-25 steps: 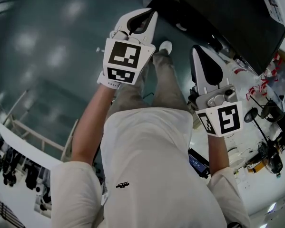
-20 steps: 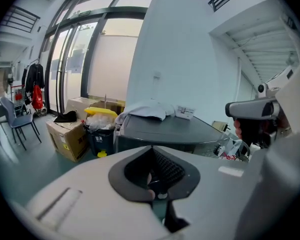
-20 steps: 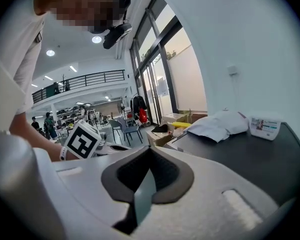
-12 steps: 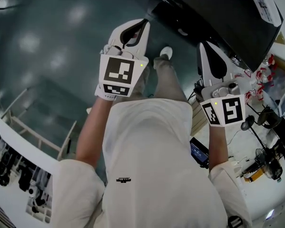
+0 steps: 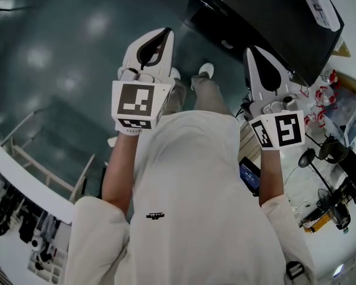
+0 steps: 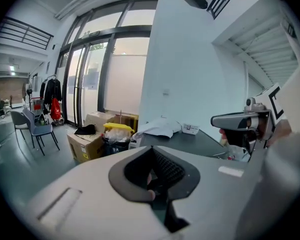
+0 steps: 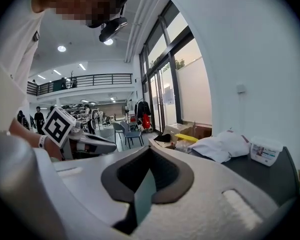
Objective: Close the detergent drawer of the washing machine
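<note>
The left gripper (image 5: 164, 33) has its jaws brought together at the tips with nothing between them, and the right gripper (image 5: 250, 51) is likewise closed and empty. Both are held up at chest height in front of the person's white shirt (image 5: 183, 177), well apart from each other and pointing forward over the teal floor (image 5: 59, 58). Below them one white shoe (image 5: 206, 70) shows. Just ahead of the right gripper stands a dark table (image 5: 273, 22); on it lie a crumpled white cloth (image 7: 220, 146) and a small white tub (image 7: 265, 151). Beside the table, near the glass doors (image 6: 94, 79), sit a cardboard box (image 6: 87, 144) and what looks like a bin with a yellow lid (image 6: 117, 127), with a grey chair (image 6: 37, 129) farther off. At the person's right a workbench (image 5: 338, 183) is cluttered with cables and tools. The detergent drawer and the washing machine appear in none of the three views, so their place cannot be told.
</note>
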{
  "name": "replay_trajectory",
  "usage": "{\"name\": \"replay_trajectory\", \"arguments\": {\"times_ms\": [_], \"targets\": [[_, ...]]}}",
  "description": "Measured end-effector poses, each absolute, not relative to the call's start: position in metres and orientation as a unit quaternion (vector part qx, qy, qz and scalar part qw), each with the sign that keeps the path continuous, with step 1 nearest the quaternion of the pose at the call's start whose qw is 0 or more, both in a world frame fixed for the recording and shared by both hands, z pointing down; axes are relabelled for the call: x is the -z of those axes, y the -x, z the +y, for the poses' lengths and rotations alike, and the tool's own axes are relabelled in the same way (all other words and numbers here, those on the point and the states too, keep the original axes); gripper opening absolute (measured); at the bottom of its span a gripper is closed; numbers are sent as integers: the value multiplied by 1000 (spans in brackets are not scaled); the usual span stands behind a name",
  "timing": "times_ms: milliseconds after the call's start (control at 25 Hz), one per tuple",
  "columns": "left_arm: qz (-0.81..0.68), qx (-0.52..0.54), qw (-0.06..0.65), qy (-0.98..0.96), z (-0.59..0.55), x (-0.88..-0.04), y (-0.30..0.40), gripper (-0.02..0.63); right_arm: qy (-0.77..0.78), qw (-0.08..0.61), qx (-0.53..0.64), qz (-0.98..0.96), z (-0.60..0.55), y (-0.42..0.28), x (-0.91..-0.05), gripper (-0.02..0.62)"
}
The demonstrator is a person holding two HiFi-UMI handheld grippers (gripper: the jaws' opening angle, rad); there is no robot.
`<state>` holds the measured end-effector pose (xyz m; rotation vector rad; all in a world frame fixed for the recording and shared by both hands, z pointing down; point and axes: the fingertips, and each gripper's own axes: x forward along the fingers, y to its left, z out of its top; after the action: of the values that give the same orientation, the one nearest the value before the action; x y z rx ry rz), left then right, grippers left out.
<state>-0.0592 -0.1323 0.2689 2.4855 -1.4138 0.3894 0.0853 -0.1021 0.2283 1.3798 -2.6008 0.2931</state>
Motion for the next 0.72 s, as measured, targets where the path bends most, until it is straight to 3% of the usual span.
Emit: {"name": "replay_trajectory", "arguments": {"times_ms": [280, 720], "targets": [[-504, -95, 156, -844, -119, -247, 82, 18, -463, 83, -90, -878, -95, -76, -213, 2], [-524, -82, 117, -840, -95, -214, 110, 18, -468, 73, -62, -879, -85, -67, -188, 2]]}}
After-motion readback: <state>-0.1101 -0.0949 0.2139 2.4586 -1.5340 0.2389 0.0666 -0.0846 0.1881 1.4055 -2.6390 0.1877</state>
